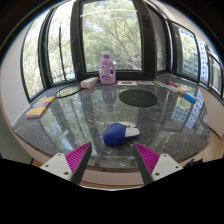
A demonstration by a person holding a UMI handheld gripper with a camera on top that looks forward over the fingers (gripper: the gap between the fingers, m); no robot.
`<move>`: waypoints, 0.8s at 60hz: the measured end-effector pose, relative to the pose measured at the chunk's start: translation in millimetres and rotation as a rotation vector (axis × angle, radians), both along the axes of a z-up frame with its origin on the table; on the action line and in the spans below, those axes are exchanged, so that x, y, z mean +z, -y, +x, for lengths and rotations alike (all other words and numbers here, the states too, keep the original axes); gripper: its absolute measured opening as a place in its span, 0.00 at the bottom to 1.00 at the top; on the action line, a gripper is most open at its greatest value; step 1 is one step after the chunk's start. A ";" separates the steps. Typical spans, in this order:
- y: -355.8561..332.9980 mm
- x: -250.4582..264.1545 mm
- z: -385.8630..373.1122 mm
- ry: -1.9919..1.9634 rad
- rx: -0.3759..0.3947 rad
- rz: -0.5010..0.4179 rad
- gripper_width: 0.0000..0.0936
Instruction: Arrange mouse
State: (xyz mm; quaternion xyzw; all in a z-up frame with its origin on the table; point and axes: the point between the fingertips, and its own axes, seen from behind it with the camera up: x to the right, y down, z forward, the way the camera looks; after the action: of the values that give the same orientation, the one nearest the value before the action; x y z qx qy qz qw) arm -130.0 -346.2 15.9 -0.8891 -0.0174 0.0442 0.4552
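A blue and white mouse (120, 133) lies on the glass table (80, 120), just ahead of my fingers and slightly right of the middle of the gap. Farther back, right of centre, a round black mouse mat (139, 97) rests on the glass. My gripper (112, 158) is open, its pink pads (78, 158) wide apart above the table's near edge, with nothing between them. The mouse is not touched by either finger.
A purple-labelled bottle (107, 68) stands at the far edge by the windows, with a small white box (88, 83) beside it. A yellow block (40, 109) lies at the left, coloured items (186, 95) at the right.
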 end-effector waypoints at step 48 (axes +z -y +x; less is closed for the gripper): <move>-125.1 -30.5 -9.9 0.072 -0.074 -0.062 0.41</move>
State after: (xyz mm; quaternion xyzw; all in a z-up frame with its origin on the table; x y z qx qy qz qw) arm -140.0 -221.1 -14.6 -0.9038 0.0003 -0.0040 0.4280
